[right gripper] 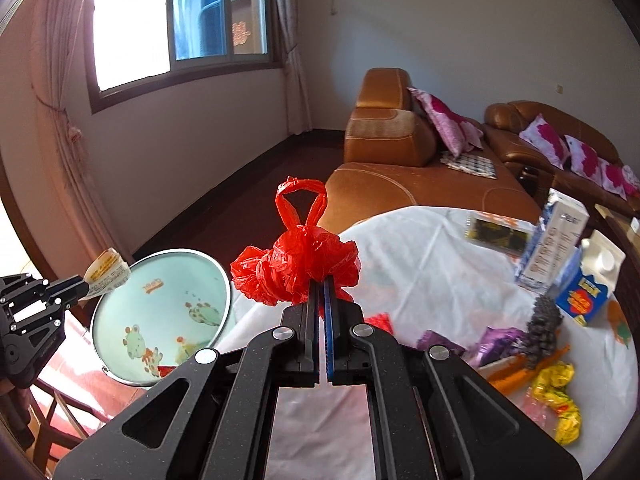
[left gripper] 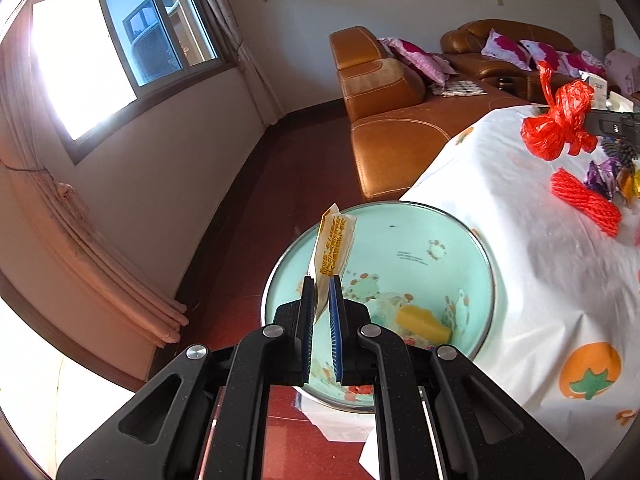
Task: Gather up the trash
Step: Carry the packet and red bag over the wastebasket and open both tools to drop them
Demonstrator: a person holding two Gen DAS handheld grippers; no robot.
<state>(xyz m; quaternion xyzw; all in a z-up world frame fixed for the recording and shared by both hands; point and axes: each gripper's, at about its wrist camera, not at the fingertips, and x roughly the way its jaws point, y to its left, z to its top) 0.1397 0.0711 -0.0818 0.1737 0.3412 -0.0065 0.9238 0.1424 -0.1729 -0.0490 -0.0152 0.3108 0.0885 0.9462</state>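
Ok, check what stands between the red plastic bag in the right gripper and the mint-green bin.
Nothing visible blocks it. The red plastic bag, clamped in the right gripper, has open air toward the mint-green bin. Only the left gripper, holding a yellow-printed wrapper, hangs above the bin's mouth.

Between my left jaws sits a white wrapper (left gripper: 332,246) printed with yellow-orange lettering; below it the mint-green basin (left gripper: 416,240) shows cartoon frogs and a yellow piece (left gripper: 424,322) inside. My right jaws, black with blue pads, pinch a bright red plastic bag (right gripper: 298,266). Beyond them the white tablecloth (right gripper: 420,248) carries orange fruit prints, to the right lie purple wrappers (right gripper: 496,342) and a yellow one (right gripper: 558,396), and a blue-and-white carton (right gripper: 588,284) stands further off
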